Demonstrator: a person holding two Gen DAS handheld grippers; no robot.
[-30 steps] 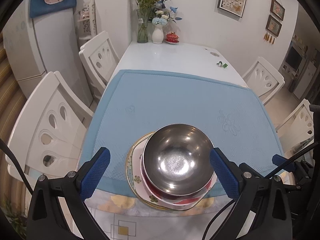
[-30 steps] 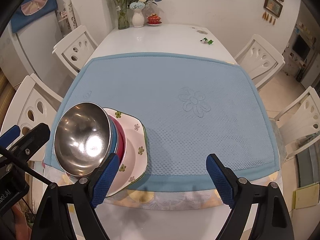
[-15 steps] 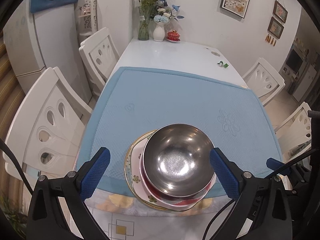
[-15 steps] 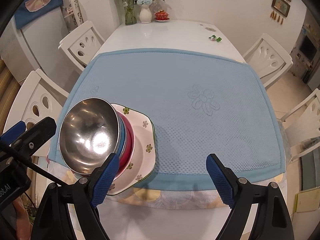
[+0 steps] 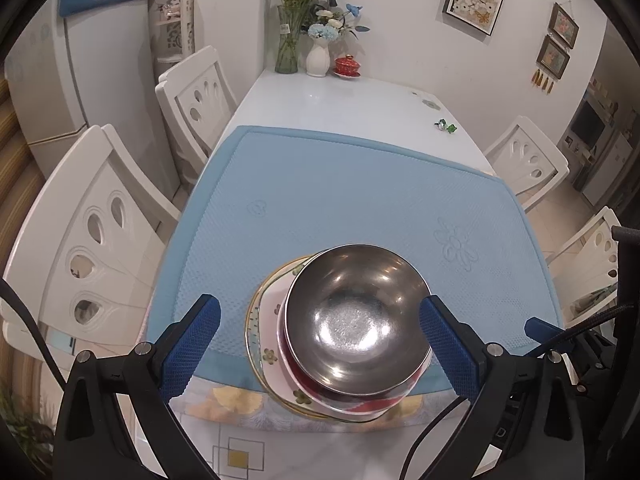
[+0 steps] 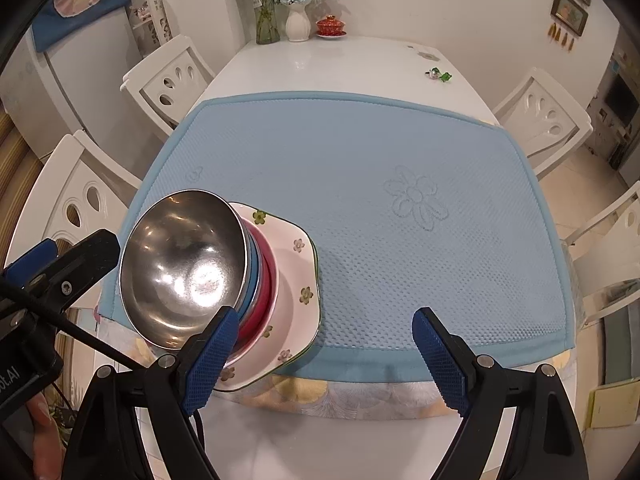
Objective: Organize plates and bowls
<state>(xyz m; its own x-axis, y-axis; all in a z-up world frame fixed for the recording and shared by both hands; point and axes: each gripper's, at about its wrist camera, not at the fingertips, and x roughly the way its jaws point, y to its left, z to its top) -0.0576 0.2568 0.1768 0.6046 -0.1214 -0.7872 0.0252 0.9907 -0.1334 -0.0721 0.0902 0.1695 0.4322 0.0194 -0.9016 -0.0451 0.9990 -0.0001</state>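
Left wrist: hand-held gripper (image 5: pixel 320 340) straddles steel bowl (image 5: pixel 354 320).

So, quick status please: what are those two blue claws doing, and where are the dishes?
Left gripper open, fingers astride steel bowl, not touching. Right gripper open, empty. Bowl tops stack on flowered plate. Blue mat beyond lies bare.

The left gripper (image 5: pixel 318 338) is held with its blue pads spread wide across the lower half of the frame, nothing pressed between them. The right gripper (image 6: pixel 324 354) is likewise held wide apart, low in its frame. What may be a fingertip (image 6: pixel 42 436) is glimpsed at lower left.
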